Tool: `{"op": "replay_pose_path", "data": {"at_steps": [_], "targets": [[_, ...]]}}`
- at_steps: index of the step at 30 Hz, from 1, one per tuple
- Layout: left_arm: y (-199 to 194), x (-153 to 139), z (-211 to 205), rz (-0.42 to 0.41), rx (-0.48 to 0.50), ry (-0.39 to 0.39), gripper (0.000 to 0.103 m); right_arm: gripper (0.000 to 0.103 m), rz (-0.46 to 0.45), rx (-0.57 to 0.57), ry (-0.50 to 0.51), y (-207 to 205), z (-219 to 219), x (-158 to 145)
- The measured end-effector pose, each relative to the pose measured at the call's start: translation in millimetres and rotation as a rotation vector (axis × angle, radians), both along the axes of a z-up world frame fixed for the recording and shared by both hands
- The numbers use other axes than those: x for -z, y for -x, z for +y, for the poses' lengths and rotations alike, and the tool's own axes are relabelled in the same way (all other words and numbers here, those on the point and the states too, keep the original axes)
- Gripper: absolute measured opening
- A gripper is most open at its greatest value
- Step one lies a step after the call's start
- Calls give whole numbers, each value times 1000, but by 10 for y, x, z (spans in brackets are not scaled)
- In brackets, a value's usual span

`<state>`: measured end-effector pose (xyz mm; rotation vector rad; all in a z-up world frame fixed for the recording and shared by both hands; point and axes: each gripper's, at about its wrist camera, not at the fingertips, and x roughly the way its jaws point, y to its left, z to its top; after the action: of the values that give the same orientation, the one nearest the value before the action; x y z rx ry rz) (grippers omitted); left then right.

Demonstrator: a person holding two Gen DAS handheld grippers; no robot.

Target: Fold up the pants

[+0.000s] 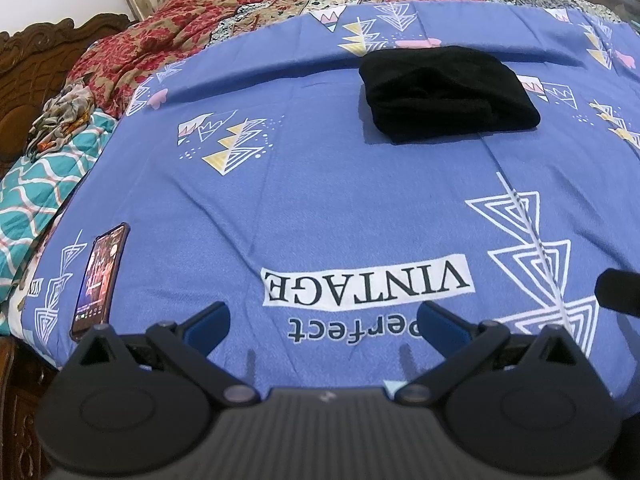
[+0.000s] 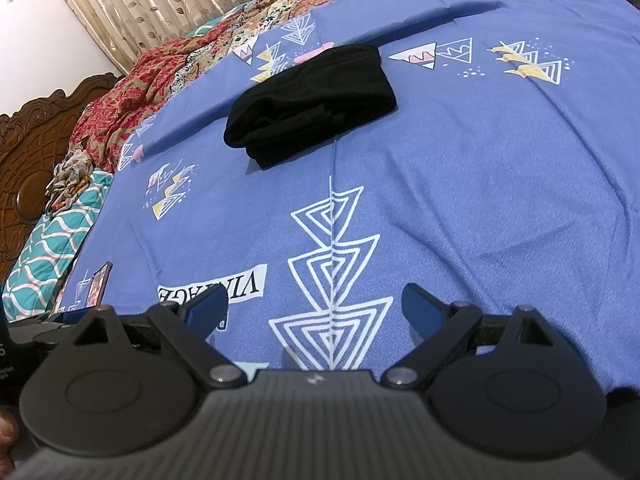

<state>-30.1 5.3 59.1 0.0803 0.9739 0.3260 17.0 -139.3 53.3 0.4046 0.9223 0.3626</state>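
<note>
The black pants [image 1: 446, 94] lie folded into a compact rectangle on the blue patterned bedsheet [image 1: 320, 200], toward the far side of the bed. They also show in the right wrist view [image 2: 310, 102]. My left gripper [image 1: 322, 316] is open and empty, low over the near part of the sheet, well short of the pants. My right gripper [image 2: 314, 302] is open and empty too, also near the front of the bed and apart from the pants. A dark part of the right gripper [image 1: 618, 290] shows at the right edge of the left wrist view.
A phone [image 1: 100, 280] with its screen lit lies near the sheet's left edge, also in the right wrist view [image 2: 99, 284]. A red floral quilt [image 1: 140, 52], a teal blanket [image 1: 44, 184] and a carved wooden headboard [image 2: 28, 152] lie to the left. Curtains [image 2: 160, 4] hang behind.
</note>
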Motion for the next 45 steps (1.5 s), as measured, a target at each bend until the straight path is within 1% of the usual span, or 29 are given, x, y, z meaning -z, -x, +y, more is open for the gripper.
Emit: {"op": "replay_pose_path", "data": {"at_steps": [9, 16, 32, 36, 40, 45], "targets": [[-4, 9, 0, -2, 0, -2, 103, 95, 4, 0, -1, -7, -10, 27], [8, -15, -1, -18, -5, -3, 103, 95, 5, 0, -1, -6, -5, 38], [41, -63, 35, -50, -23, 22, 103, 95, 6, 0, -1, -10, -6, 37], [44, -67, 48, -48, -30, 29, 103, 95, 6, -1, -1, -11, -8, 36], [44, -68, 36, -46, -28, 21, 103, 95, 6, 0, -1, -6, -6, 37], [32, -39, 35, -26, -34, 12, 103, 95, 6, -1, -1, -1, -2, 37]]}}
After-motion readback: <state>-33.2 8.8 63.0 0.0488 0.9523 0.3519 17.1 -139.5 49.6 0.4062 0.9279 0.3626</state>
